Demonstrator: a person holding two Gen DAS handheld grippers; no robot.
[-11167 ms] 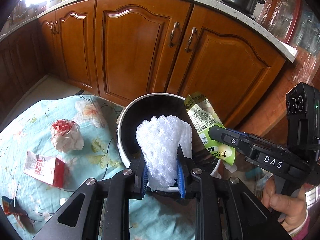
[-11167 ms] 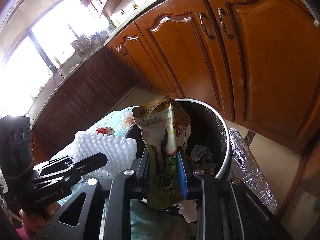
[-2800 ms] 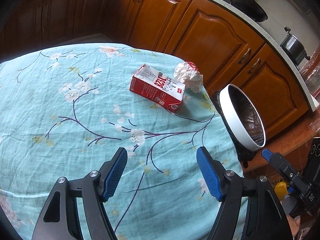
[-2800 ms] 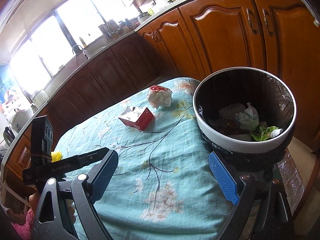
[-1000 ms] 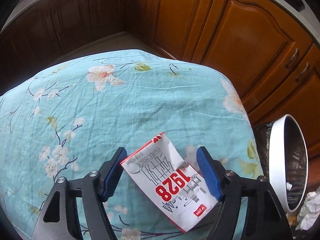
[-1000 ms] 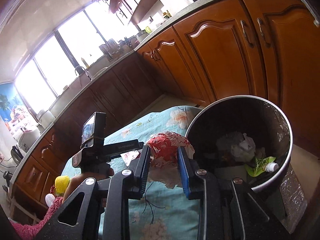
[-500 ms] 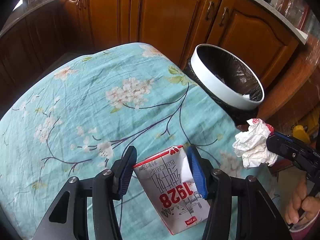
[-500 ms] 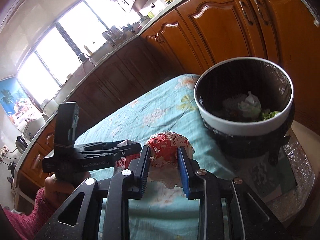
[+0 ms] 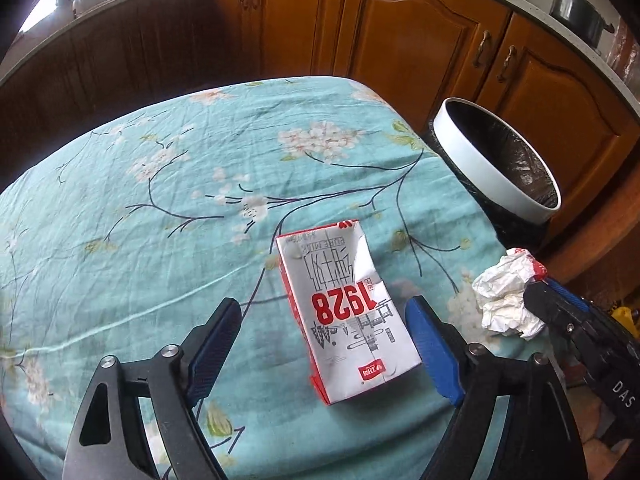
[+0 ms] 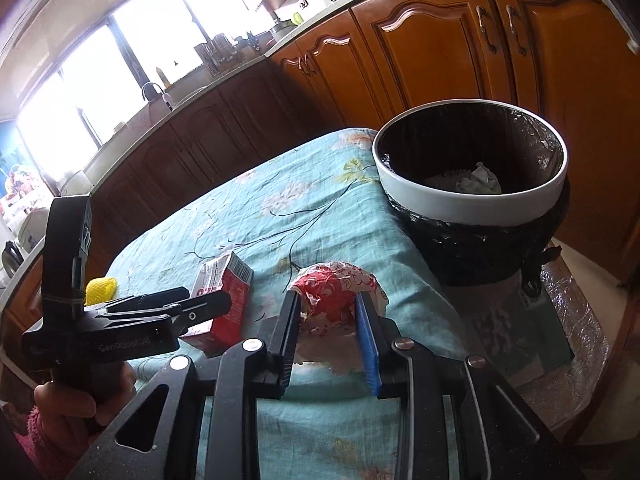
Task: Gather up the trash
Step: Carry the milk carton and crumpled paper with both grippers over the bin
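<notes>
A red and white milk carton (image 9: pixel 346 312) marked 1928 lies on the teal flowered tablecloth (image 9: pixel 160 208). My left gripper (image 9: pixel 320 344) is open, its blue pads on either side of the carton's near end without touching it. The carton also shows in the right wrist view (image 10: pixel 224 300). My right gripper (image 10: pixel 328 320) is shut on a crumpled red and white paper ball (image 10: pixel 336 296), held above the table's near edge; the ball also shows in the left wrist view (image 9: pixel 506 292). The white-rimmed trash bin (image 10: pixel 472 200) with a black liner stands off the table's far right corner.
Wooden kitchen cabinets (image 9: pixel 400 32) run behind the table and bin. Several pieces of trash (image 10: pixel 476 180) lie inside the bin. A yellow object (image 10: pixel 100 284) sits by the left hand. A metal pot (image 9: pixel 576 8) stands on the counter.
My left gripper has opened and the milk carton now lies on the tablecloth between its fingers. My right gripper still holds the paper ball and has drawn back a little from the bin.
</notes>
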